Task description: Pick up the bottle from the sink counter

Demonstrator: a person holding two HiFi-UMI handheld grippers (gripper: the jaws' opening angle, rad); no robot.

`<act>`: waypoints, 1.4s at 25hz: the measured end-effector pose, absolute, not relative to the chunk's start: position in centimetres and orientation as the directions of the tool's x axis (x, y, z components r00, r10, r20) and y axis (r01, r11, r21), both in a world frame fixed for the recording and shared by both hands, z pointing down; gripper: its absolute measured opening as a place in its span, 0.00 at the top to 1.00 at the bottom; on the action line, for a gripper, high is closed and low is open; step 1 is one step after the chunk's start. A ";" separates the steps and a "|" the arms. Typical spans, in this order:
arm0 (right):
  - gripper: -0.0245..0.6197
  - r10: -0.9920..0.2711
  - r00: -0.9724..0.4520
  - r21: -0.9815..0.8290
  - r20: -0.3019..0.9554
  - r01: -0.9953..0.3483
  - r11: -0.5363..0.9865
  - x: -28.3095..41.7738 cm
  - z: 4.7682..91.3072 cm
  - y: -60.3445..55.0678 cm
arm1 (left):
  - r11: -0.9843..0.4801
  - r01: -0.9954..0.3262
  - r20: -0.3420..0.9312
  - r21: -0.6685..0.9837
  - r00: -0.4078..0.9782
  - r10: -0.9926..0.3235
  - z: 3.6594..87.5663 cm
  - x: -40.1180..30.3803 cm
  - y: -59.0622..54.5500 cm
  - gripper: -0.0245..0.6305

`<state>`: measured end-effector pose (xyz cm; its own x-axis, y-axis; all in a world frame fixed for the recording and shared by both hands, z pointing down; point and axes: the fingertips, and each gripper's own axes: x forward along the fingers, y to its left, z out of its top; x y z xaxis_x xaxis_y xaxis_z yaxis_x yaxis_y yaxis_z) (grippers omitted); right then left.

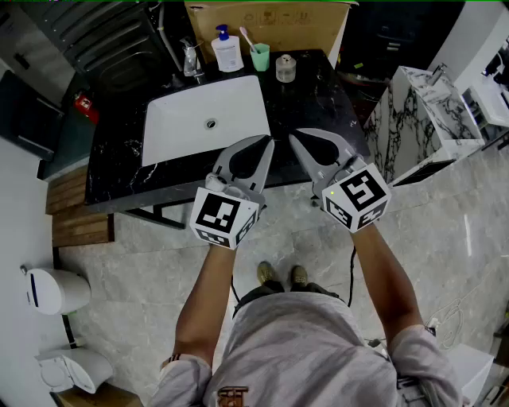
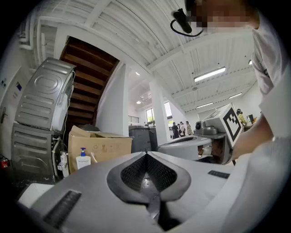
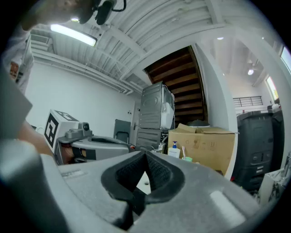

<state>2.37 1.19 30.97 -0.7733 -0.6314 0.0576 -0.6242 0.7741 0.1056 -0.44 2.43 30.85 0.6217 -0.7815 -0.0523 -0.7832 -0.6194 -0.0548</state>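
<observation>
Both tools are closed with nothing in them: the left gripper (image 1: 267, 143) and the right gripper (image 1: 293, 137) each bring their grey moulded jaws together at the tips, and the ribbed black pads enclose only a teardrop-shaped hollow. Each carries a cube printed with black-and-white square markers at its rear. They hang side by side, angled towards each other, at the near right corner of the sink basin (image 1: 183, 135), a smooth white rectangular bowl with a round metal drain, sunk into a glossy black counter (image 1: 322, 107) veined in white like marble. The bottle (image 1: 227, 52), white plastic with a blue pump top, stands upright behind the basin's far edge, well apart from both grippers. A shiny chrome faucet (image 1: 191, 60) rises just to its left. On the bottle's other side, beyond the basin's far right corner, a pale green cup (image 1: 260, 57) holds a toothbrush, and a small clear jar (image 1: 285, 69) stands beside it. A brown cardboard box (image 1: 270, 24) stands behind them.
</observation>
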 end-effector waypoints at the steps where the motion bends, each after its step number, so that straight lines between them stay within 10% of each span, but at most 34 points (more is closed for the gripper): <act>1: 0.96 -0.629 -0.776 0.102 0.054 -0.622 0.776 2.3 30.9 1.3 | -0.620 -0.783 -0.053 -0.055 0.622 -0.781 30.8 -0.4 2.4 0.96; 35: 0.96 -0.733 -0.674 0.117 0.091 -0.724 0.680 -1.1 31.2 -6.9 | -0.674 -0.736 -0.064 -0.069 0.677 -0.733 30.6 -6.5 -4.5 0.96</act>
<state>-1.14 -6.86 31.16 -0.6744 -0.7327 0.0910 -0.7235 0.6804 0.1166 -6.45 -4.53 30.61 0.6771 -0.7331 -0.0635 -0.7358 -0.6737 -0.0687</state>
